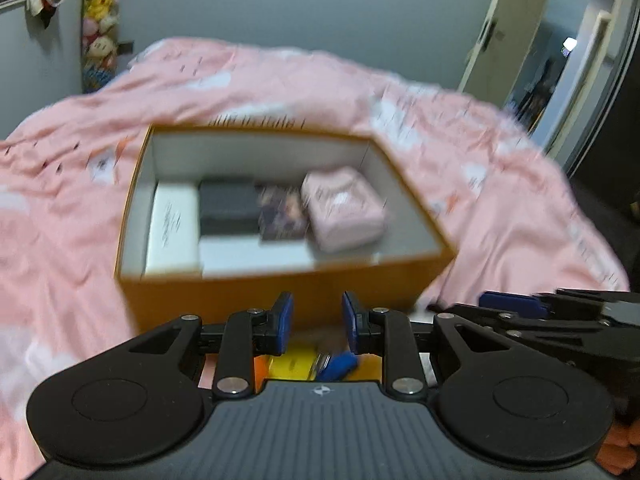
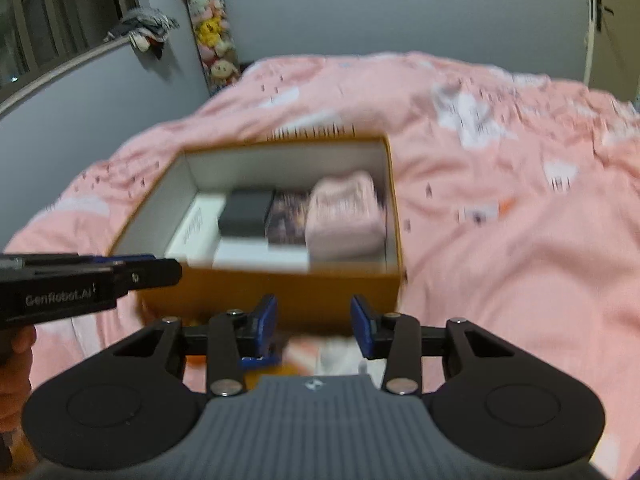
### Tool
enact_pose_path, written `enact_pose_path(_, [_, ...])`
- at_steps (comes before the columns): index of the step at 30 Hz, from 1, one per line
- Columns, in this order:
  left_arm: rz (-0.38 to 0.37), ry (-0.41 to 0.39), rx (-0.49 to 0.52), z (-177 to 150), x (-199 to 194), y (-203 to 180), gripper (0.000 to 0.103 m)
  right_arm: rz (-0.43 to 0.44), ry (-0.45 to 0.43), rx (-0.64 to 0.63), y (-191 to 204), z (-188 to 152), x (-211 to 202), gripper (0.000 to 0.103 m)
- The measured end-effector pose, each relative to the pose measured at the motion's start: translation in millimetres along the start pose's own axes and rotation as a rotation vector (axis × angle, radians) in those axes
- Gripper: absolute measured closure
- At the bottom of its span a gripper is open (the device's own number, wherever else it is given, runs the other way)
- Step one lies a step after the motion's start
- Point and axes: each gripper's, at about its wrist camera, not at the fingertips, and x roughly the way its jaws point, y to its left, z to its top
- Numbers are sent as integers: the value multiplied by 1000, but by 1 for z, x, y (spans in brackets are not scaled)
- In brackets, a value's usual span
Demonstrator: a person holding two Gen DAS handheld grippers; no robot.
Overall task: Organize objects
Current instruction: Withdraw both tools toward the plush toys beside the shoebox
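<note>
One pink duvet (image 1: 500, 208) covers the bed below grey walls (image 1: 248, 8).

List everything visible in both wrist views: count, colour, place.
storage box: 1, orange outside, white inside, open, on the bed
white box: 1, white, left end inside
dark box: 1, dark grey, inside, beside the white box
printed card pack: 1, dark purple print, inside, middle
pink pouch: 1, pink, right end inside
duvet: 1, pink, patterned, covering the bed
plush toys: several, mixed colours, stacked by the wall
left gripper: 1, black with blue pads, empty
right gripper: 1, same, empty
</note>
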Motion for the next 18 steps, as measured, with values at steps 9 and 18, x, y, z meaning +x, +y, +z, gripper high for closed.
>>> enact_pose_path(9, [39, 116, -15, -29, 9, -5, 72, -59, 105, 17, -8, -53, 13, 67])
enact_pose_path(18, [-40, 219, -103, -48, 24, 2, 52, 17, 236, 53, -11, -72, 41, 79])
